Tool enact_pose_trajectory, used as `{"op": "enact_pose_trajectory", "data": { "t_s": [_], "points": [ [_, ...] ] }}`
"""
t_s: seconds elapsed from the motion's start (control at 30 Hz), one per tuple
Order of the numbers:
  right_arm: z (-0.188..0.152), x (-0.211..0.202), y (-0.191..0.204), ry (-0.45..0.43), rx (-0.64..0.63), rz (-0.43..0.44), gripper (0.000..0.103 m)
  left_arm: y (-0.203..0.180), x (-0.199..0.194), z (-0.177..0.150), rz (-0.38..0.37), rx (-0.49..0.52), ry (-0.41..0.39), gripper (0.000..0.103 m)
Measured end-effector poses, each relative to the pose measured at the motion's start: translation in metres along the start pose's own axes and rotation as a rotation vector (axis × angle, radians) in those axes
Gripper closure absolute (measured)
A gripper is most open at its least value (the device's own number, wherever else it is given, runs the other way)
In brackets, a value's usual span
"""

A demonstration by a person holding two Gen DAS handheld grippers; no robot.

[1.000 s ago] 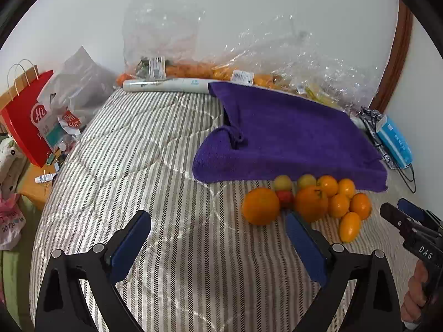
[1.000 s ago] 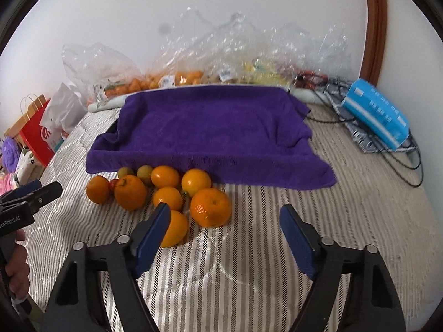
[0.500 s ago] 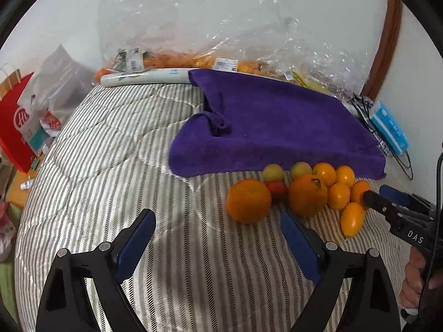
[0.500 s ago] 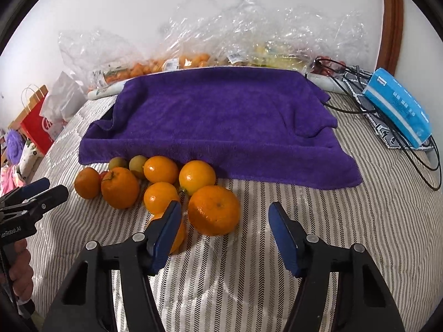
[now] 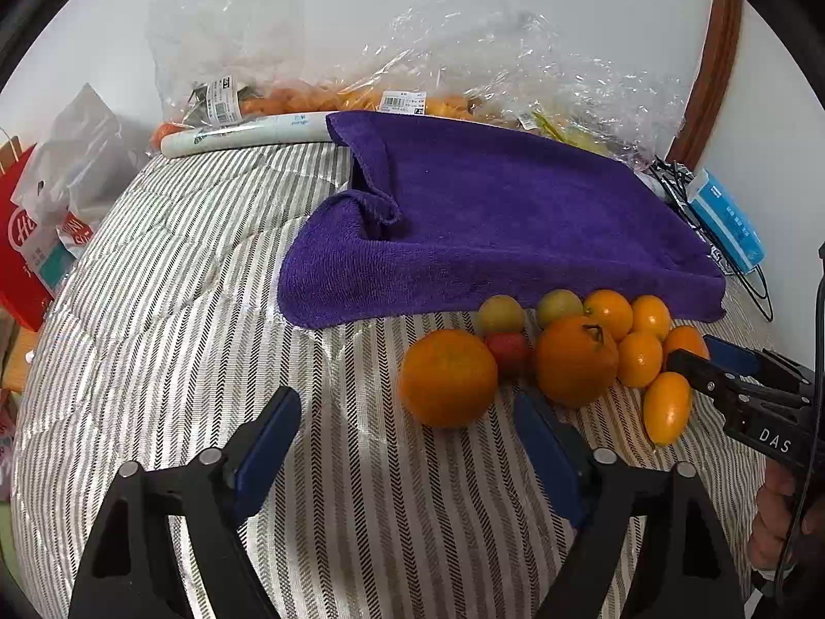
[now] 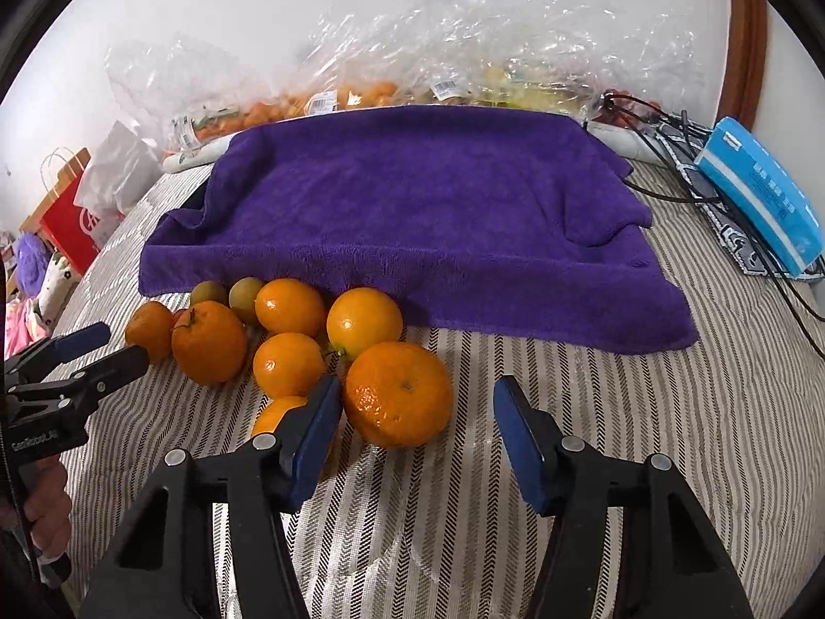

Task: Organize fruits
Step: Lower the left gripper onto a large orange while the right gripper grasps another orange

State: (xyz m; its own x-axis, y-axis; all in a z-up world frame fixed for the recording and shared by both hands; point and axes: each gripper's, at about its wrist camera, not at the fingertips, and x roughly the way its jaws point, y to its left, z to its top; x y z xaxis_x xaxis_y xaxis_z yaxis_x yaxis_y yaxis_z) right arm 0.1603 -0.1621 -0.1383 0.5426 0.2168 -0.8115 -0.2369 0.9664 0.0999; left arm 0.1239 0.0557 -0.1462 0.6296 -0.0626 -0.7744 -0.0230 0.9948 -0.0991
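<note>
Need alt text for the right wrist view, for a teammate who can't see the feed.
The right tongs stand open just in front of a large orange, part of a fruit cluster on a striped bedcover, along a purple towel's near edge. The left tongs reach in from the left; clear produce bags line the wall behind.

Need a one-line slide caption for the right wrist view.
Open right gripper nears a large orange at the edge of a fruit pile beside a purple towel on a striped bedcover.
</note>
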Motion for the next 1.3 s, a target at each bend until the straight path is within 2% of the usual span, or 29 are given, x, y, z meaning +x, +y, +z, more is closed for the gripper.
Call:
{"op": "enact_pose_trajectory", "data": {
  "t_s": [0.4,0.6,1.1,1.17,1.23,1.3],
  "points": [
    [-0.0005,0.0086,-0.0020,-0.016,0.006,-0.007,0.047,0.0013,0.0095,-0.0014,-0.037,-0.007,-0.023,0.036],
    [-0.0022,0.0097,0.0025,-0.036,-0.010,-0.039,0.047,0.0000,0.0096,-0.0015,-0.034,0.000,-0.021,0.037],
    [-0.0039,0.0103,0.0001,-0.042,-0.002,-0.027,0.047,0.0017,0.0091,-0.0019,-0.044,-0.016,-0.026,0.038],
    [-0.0042,0.0099,-0.0017,-0.045,0.003,-0.020,0.048,0.0029,0.0081,-0.0016,-0.065,-0.024,-0.033,0.045],
    [-0.0043,0.0092,-0.0030,-0.048,0.008,-0.009,0.052,0.0040,0.0073,-0.0018,-0.086,-0.033,-0.037,0.060],
    [-0.0048,0.0088,-0.0030,-0.050,0.006,-0.002,0.058,0.0030,0.0069,-0.0014,-0.091,-0.033,-0.038,0.065]
  ]
}}
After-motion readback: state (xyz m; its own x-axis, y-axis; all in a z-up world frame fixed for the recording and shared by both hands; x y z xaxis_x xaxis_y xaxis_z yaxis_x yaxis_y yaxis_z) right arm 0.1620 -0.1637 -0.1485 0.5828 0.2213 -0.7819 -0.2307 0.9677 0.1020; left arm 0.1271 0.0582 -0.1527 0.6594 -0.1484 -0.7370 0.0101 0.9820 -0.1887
